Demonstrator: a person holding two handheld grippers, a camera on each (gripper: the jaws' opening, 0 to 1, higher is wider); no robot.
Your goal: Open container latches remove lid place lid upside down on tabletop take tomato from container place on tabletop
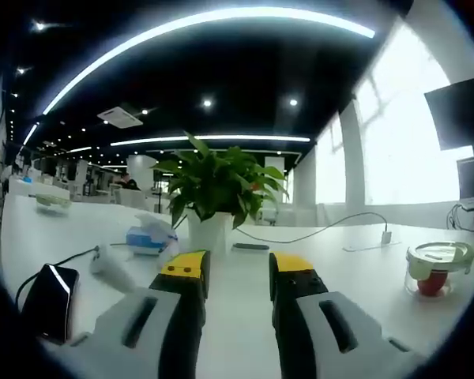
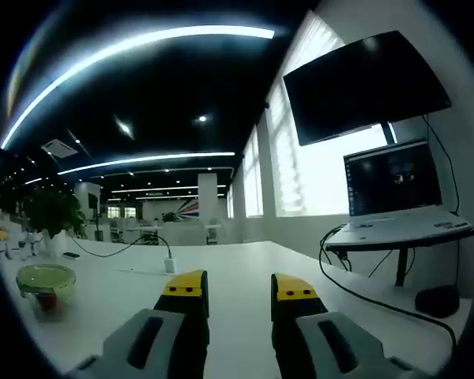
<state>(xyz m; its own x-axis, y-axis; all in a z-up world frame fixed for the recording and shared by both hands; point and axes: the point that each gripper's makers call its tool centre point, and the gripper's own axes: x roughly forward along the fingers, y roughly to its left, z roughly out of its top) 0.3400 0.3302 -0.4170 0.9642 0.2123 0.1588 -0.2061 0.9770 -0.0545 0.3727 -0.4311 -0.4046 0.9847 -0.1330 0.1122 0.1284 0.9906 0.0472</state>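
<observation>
Container (image 1: 438, 268) lidded, tomato (image 1: 432, 283) inside; no legible writing.

I see a long white tabletop (image 1: 237, 272). On it rest a lidded clear container (image 1: 437, 268) holding something red, a white-potted green plant (image 1: 213, 193), a black phone (image 1: 49, 302), a pale blue packet (image 1: 148, 239) and a white cable (image 1: 316, 229).

one lidded container (image 1: 437, 268) with one red tomato (image 1: 432, 283) inside; one potted plant (image 1: 213, 189); one dark phone (image 1: 49, 302); one small dark flat object (image 1: 250, 247) behind the pot; one blue-and-white pack (image 1: 148, 239); one open laptop (image 2: 399, 197); one wall screen (image 2: 363, 83); two grippers, left gripper (image 1: 237, 268) and right gripper (image 2: 238, 288); one white tabletop (image 1: 316, 260)
</observation>
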